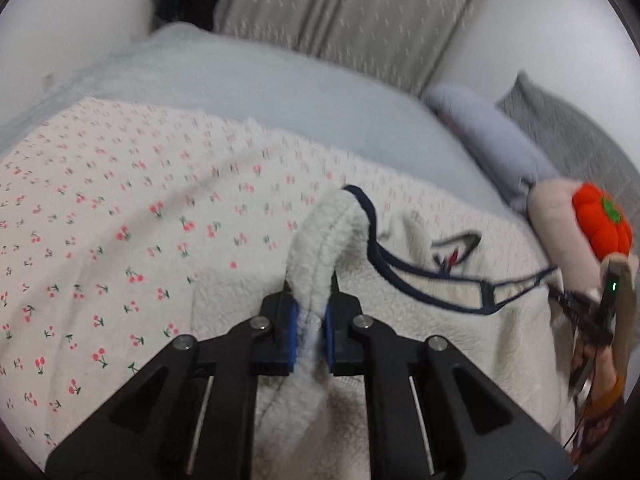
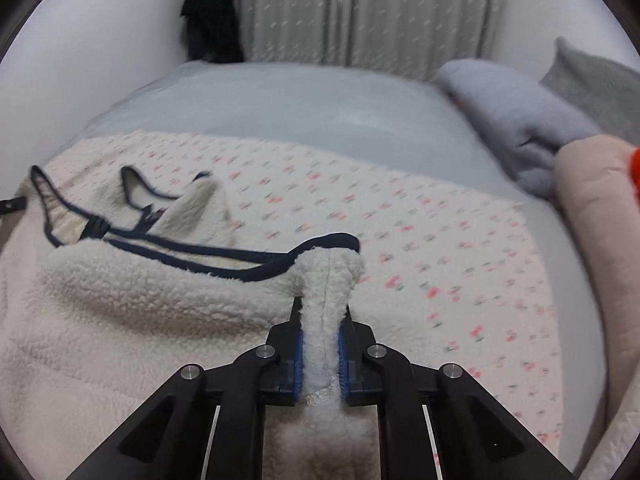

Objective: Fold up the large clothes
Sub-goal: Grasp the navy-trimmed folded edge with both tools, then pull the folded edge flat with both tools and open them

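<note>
A cream fleece garment [image 1: 420, 312] with navy trim lies on the cherry-print bed cover [image 1: 120, 208]. My left gripper [image 1: 311, 280] is shut on a raised fold of the fleece near one end of its navy-edged opening. In the right wrist view the same fleece garment [image 2: 120, 300] spreads to the left, and my right gripper [image 2: 322, 308] is shut on another bunched fold by the navy trim [image 2: 328, 240]. At the right edge of the left wrist view the other gripper's hardware shows, too blurred to read its jaws.
The cherry-print cover [image 2: 440, 248] lies over a pale blue sheet [image 2: 300, 100]. A rolled lilac blanket [image 2: 516, 120], a pink cushion [image 2: 592, 208], a grey pillow [image 2: 600, 84] and an orange plush pumpkin [image 1: 600, 220] sit at the right. Curtains [image 2: 360, 12] and dark hanging clothes [image 2: 212, 12] are behind.
</note>
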A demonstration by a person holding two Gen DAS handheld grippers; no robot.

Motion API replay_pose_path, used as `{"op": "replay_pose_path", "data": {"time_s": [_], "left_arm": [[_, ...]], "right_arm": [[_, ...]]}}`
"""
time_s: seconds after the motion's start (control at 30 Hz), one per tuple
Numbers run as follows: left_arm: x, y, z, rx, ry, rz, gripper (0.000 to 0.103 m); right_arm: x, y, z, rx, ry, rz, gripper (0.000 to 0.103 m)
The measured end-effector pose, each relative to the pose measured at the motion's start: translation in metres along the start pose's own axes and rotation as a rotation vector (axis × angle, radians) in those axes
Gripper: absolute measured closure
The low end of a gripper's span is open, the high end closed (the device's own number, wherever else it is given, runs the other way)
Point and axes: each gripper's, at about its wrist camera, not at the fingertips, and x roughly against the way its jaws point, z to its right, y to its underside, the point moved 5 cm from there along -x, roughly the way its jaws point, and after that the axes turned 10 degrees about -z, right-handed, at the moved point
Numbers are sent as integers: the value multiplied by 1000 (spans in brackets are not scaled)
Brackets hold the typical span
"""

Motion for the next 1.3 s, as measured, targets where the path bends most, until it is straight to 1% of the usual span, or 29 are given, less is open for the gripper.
{"op": "replay_pose_path", "data": {"time_s": [0.07,0.1,0.13,0.17,0.23,0.3,0.37,0.43,0.47,0.53,0.6,0.67,0.77,0.8,0.83,0.87,0.9,0.93,1.0,1.07,1.1,1.13,1.17,1.2,1.27,1.3], "left_arm": [[15,-4,-3,33,23,77,91],[19,-7,-6,52,37,110,91],[21,-10,-7,64,34,137,91],[19,-12,-8,74,24,157,91],[6,-16,-11,95,4,161,91],[-20,-18,-18,115,-43,130,91],[-49,-15,-26,114,-110,82,91],[-80,-10,-32,113,-168,4,91],[-88,-9,-36,119,-175,-26,90],[-99,-11,-38,119,-195,-60,89],[-109,-10,-44,144,-192,-98,88],[-109,-9,-48,159,-189,-102,84],[-108,-8,-44,147,-220,-117,79],[-106,-8,-40,133,-233,-123,77],[-104,-10,-36,125,-237,-126,71],[-97,-12,-34,117,-250,-121,65],[-90,-13,-33,114,-266,-107,53],[-79,-14,-30,110,-274,-81,40],[-51,-14,-22,109,-264,-3,31],[-25,-12,-7,107,-255,61,30],[-20,-11,2,92,-255,66,29],[-18,-9,12,70,-255,62,27],[-20,-3,34,18,-245,39,27],[-24,0,47,-14,-233,18,27],[-42,14,86,-108,-206,-50,27],[-50,19,97,-139,-198,-68,27]], "right_arm": [[13,-1,10,-48,17,56,92],[15,-3,14,-62,29,68,92],[15,-7,17,-72,49,75,92],[14,-12,17,-83,61,80,92],[6,-20,18,-107,65,72,92],[-15,-28,18,-125,66,29,92],[-40,-29,17,-124,76,-20,92],[-65,-25,16,-120,85,-78,91],[-81,-20,17,-127,82,-121,91],[-100,-15,20,-154,69,-164,90],[-107,-14,23,-165,60,-179,89],[-111,-13,23,-167,66,-190,88],[-110,-17,19,-142,114,-194,85],[-106,-17,15,-130,124,-190,83],[-100,-18,13,-121,126,-181,77],[-90,-20,12,-122,126,-160,74],[-82,-19,13,-131,134,-146,63],[-71,-18,15,-145,139,-132,50],[-41,-17,16,-169,89,-62,36],[-19,-18,13,-173,75,-14,35],[-9,-19,7,-172,63,1,35],[-1,-21,-1,-166,38,12,35],[5,-23,-15,-149,-4,14,35],[9,-25,-35,-122,-60,8,35],[12,-27,-74,-77,-155,-7,35],[11,-29,-91,-56,-197,-15,35]]}}
